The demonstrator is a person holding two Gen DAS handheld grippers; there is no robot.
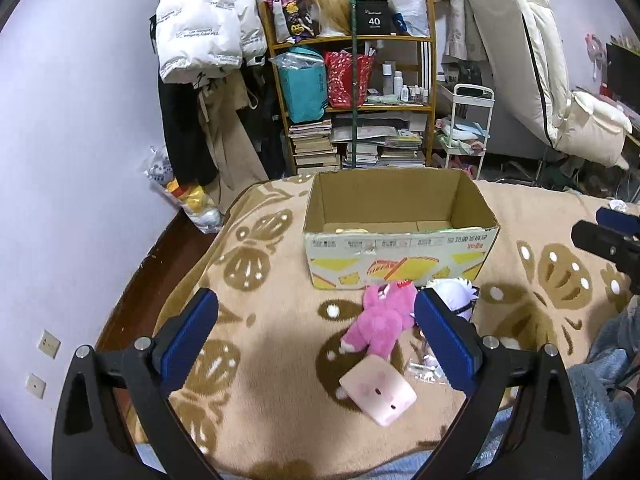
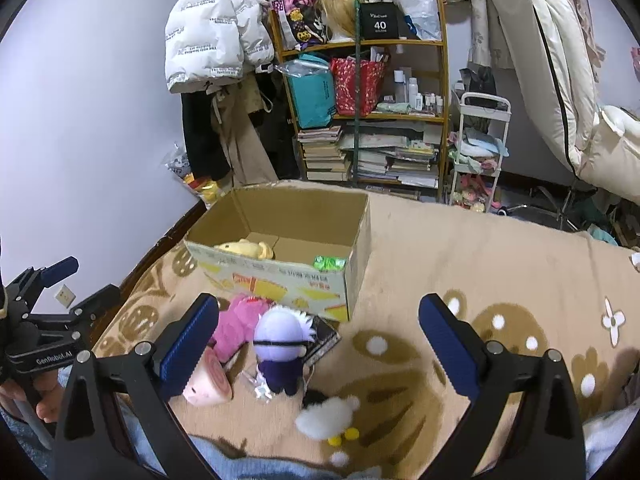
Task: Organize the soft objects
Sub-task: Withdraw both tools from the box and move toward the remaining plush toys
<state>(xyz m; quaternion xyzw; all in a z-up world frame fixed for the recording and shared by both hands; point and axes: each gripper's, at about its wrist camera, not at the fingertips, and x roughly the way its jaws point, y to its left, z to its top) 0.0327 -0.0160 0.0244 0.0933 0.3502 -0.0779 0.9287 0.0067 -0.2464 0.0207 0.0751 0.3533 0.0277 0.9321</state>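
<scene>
Open cardboard box (image 2: pixel 280 276) at frame centre on a tan blanket (image 2: pixel 460 248) patterned with brown butterflies and white dots; inside, seen from the right wrist, a yellow plush (image 2: pixel 244 249) along the near left wall and a green plush (image 2: pixel 329 263) in the near right corner. Behind, a purple wall and a wooden shelf (image 1: pixel 430 80) stacked with books, bags and bottles, white puffer jacket (image 1: pixel 204 24) hanging at upper left. In front of the box, a pink plush (image 1: pixel 382 322), long axis running from upper right down to lower left; just below it a pale pink pig-face cushion (image 1: pixel 378 394). Beside them a white-haired doll (image 2: pixel 280 350), upright, back to the camera, and a fluffy white plush (image 2: pixel 326 418) lower in frame. Left gripper (image 1: pixel 316 340) spread wide, holding nothing, above the blanket; right gripper (image 2: pixel 318 344) likewise wide and empty.
</scene>
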